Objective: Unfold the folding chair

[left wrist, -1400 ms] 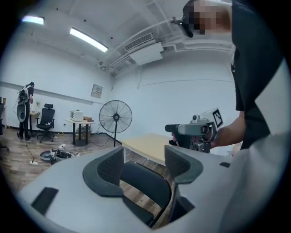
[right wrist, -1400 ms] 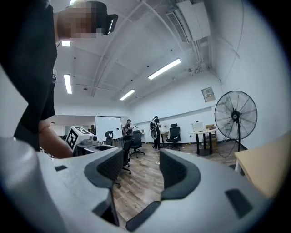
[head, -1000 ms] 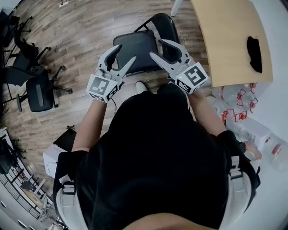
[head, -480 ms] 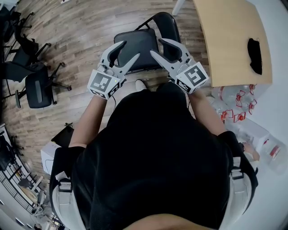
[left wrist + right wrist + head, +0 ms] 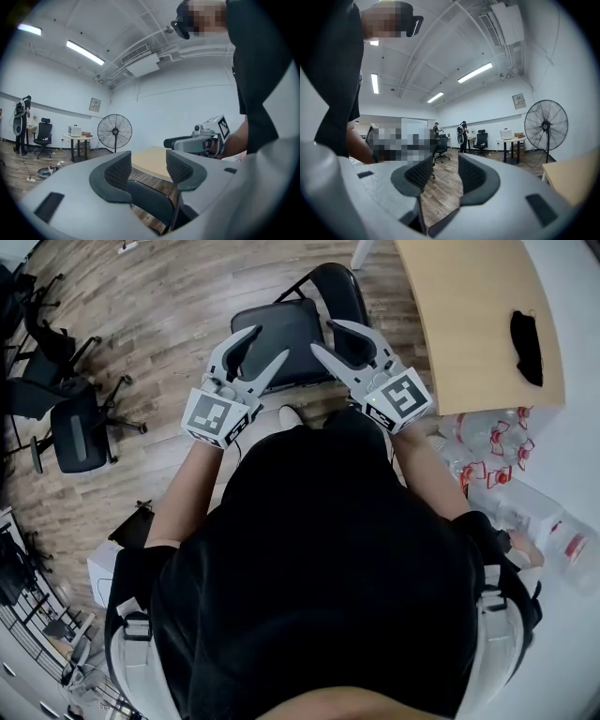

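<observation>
Standing over the wooden floor (image 5: 169, 296), beside a pale table (image 5: 469, 324), a person holds both tools out level in front of the body. Office chairs (image 5: 80, 427) sit well off to the person's left, and clear bottles (image 5: 487, 456) lie to the right by the table's end.

Just ahead of the person's feet is the chair (image 5: 281, 334), black with a thin dark frame. Its seat looks to lie flat and face up, with the rounded back behind it, nearer the table. From that I would judge it is open, or very nearly so.

Above the seat hang the left gripper (image 5: 269, 343) and the right gripper (image 5: 323, 337), close together, neither touching the chair. Each has its jaws at a middling gap and closing. Between each pair there is only air: the left gripper view shows the chair's back lower down and beyond the pads, and the right gripper view shows bare floor.

So no grip is on, and the step in hand looks like a hover over the chair. If the seat is not fully down, the next move calls for lowering one tool onto its front edge and pressing while the frame keeps from sliding.
</observation>
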A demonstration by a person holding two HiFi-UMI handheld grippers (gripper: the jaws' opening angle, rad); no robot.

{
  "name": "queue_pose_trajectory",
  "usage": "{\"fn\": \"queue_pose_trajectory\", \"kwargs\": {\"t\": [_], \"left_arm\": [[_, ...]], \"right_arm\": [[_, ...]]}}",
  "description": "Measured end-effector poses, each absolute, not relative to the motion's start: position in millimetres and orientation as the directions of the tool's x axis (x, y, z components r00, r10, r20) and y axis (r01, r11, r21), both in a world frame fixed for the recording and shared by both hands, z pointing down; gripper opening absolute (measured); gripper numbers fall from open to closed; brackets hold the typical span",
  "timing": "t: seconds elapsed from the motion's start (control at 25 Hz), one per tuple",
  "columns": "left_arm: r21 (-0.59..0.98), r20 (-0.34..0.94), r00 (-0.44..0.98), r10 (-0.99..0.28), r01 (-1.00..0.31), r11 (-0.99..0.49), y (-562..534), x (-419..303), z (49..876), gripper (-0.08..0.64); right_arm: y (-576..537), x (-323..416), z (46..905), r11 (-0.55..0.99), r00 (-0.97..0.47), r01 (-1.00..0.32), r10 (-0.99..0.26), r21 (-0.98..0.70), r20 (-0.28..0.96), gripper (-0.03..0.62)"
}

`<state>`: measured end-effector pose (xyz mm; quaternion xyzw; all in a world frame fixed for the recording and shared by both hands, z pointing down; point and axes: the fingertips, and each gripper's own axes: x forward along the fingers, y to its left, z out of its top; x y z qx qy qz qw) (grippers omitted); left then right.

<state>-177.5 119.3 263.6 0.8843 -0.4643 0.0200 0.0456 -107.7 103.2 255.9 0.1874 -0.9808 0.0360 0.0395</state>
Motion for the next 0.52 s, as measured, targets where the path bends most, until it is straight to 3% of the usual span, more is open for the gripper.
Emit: {"fn": "queue_pose_trajectory", "kwargs": {"t": [0.52], "left_arm": [[0.081,0.069,0.563,-0.824,-0.826,-0.558,119.5,-180.5,266.1,0.221]], "right_arm": [[106.7,-106.3,261.2,0.919,-0.918,-0.391,-0.385,-0.052,0.095,0.164]]}}
